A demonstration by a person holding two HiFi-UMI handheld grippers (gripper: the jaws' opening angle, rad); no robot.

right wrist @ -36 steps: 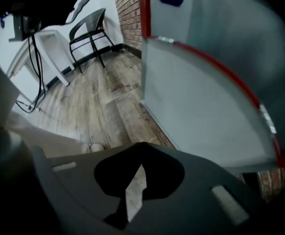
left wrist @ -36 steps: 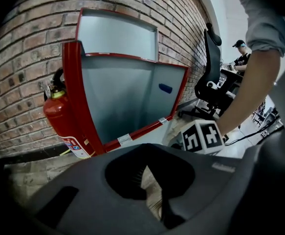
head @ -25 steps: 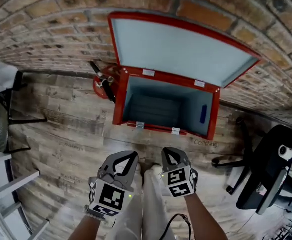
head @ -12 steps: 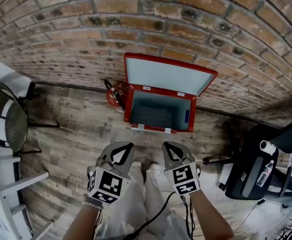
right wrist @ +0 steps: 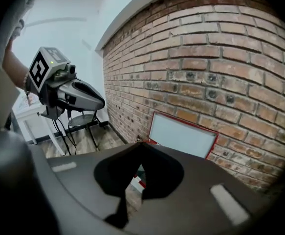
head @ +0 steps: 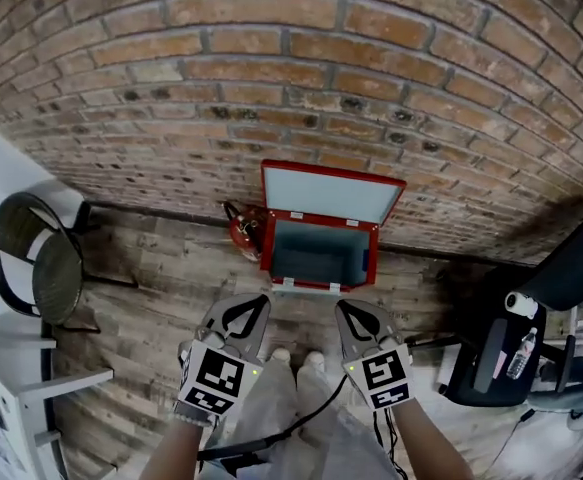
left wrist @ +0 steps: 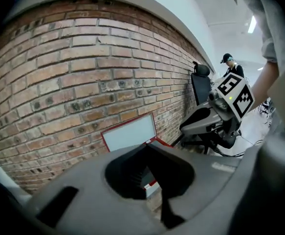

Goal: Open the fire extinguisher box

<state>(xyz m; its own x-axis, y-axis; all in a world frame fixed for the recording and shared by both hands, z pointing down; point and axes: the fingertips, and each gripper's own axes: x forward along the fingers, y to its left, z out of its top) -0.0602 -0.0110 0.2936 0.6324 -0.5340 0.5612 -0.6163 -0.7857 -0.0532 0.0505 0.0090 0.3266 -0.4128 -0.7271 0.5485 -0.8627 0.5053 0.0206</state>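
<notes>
No writing or number can be read anywhere.

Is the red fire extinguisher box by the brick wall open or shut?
Open. The lid of the box stands raised against the brick wall, exposing the grey inside.

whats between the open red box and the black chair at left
A red fire extinguisher beside the box, then bare wood floor to the chair; head view.
</notes>
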